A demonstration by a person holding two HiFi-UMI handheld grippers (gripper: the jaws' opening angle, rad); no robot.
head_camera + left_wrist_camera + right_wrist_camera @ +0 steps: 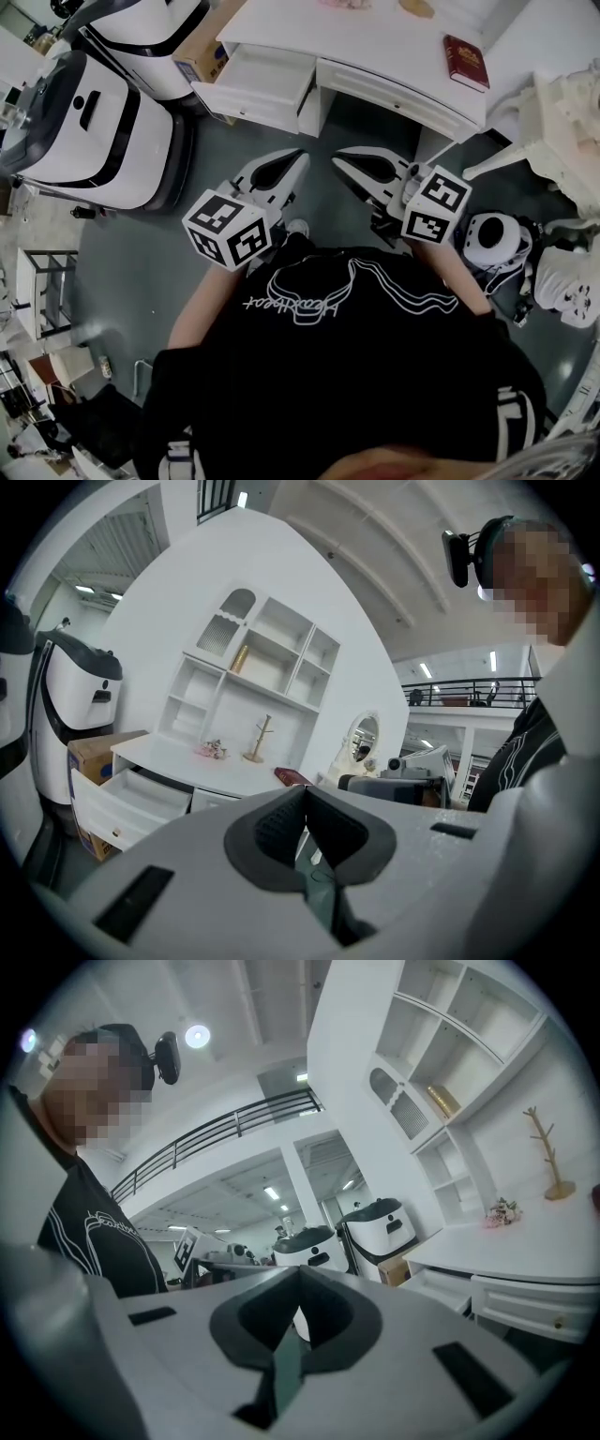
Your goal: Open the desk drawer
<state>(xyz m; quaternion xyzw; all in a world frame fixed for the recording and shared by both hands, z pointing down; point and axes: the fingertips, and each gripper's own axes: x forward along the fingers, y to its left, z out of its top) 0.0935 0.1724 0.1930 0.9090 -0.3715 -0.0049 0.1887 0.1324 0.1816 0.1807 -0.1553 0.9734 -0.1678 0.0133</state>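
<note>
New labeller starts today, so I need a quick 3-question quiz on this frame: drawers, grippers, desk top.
1. True or false: the drawer at the left end of the desk in the head view stands pulled out.
2. Pick one: the left gripper and right gripper are A) both shut with nothing between the jaws, B) both wide open, C) one clamped on a drawer handle.
3. Fill in: a red ___ lies on the desk top near its right end.
Key: 1 true; 2 A; 3 book.
</note>
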